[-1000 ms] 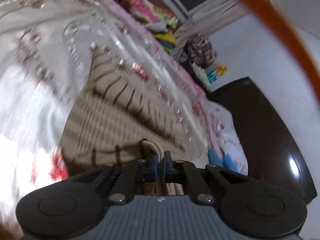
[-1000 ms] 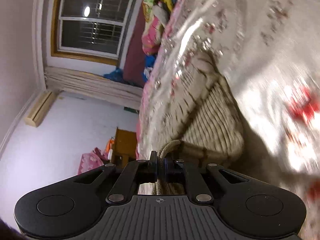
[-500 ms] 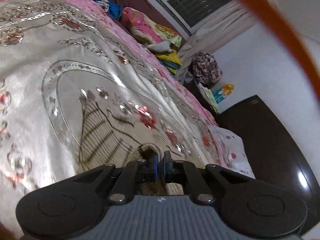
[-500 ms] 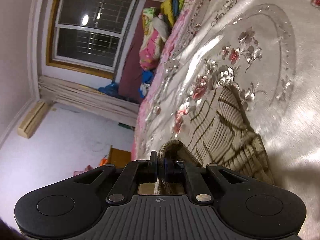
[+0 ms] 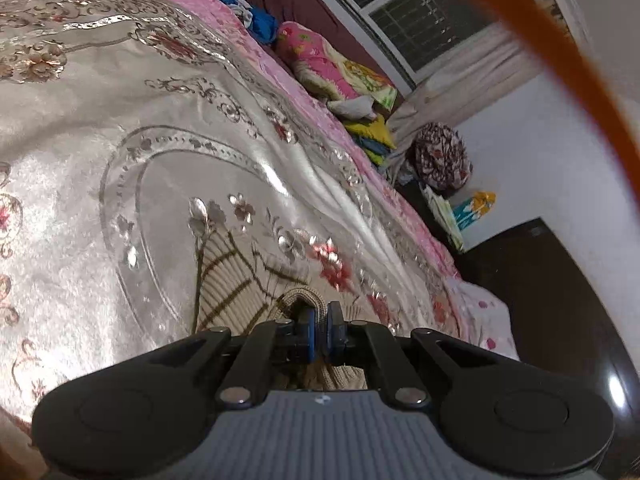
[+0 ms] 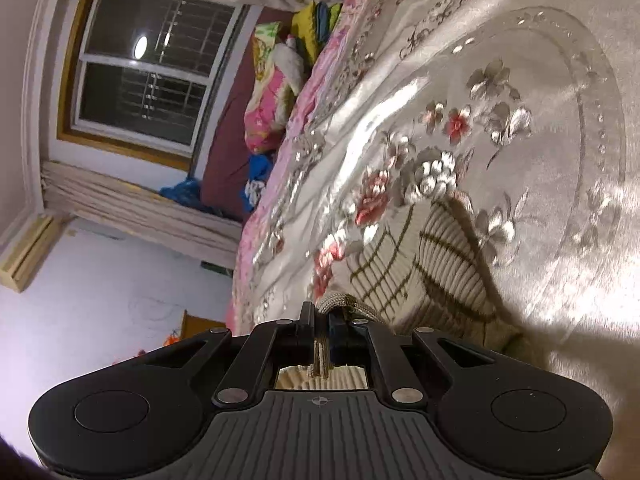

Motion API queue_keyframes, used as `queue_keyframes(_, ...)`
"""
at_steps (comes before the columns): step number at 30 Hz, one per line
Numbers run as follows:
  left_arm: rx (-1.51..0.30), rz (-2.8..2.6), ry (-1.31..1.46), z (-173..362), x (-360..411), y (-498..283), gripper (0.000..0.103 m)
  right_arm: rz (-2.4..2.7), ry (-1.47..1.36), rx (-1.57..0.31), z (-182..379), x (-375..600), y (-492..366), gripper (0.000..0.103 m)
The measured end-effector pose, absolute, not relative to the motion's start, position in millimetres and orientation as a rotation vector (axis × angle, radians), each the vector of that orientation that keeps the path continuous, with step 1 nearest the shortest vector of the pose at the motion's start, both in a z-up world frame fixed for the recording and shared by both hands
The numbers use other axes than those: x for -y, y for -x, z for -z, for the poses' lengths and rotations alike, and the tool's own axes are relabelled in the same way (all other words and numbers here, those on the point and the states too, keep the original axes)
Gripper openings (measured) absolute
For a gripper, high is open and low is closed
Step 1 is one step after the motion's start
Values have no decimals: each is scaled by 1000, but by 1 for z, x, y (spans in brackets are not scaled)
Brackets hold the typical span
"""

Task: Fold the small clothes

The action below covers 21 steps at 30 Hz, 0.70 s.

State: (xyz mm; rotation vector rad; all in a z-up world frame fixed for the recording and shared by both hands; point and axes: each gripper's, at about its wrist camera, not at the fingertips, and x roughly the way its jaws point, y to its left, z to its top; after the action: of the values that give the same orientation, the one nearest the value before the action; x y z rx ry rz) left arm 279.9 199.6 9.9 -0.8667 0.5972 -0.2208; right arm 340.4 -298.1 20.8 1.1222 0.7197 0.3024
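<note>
Lowered since the earlier frames, the knit garment (image 5: 224, 292) is laid flat on the bedspread (image 5: 120, 184); its near edge is kept clamped by the left gripper (image 5: 319, 320) and right gripper (image 6: 320, 322) so it stays spread.

Right gripper (image 6: 320, 322) clamped on ribbed hem of beige knit garment (image 6: 444, 264) with dark stripes. Garment lies on silvery floral bedspread (image 6: 560, 128), inside embroidered oval ring. Pink pillow (image 6: 268, 116) and folded clothes pile (image 6: 316, 28) at bedspread's far edge. Barred window (image 6: 148, 76) beyond.
</note>
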Motion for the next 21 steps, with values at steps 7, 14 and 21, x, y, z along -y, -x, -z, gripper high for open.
queue_keyframes(7,-594,164,876,-4,-206,-296,11,-250,-1099,-703,-19,302,-357,7)
queue_keyframes(14,-616,132,853,1,-204,-298,17,-251,-1074,-731,-11,298,-360,16)
queue_keyframes(21,-569,98,814,-16,-209,-287,41,-222,-929,-717,-30,302,-352,25)
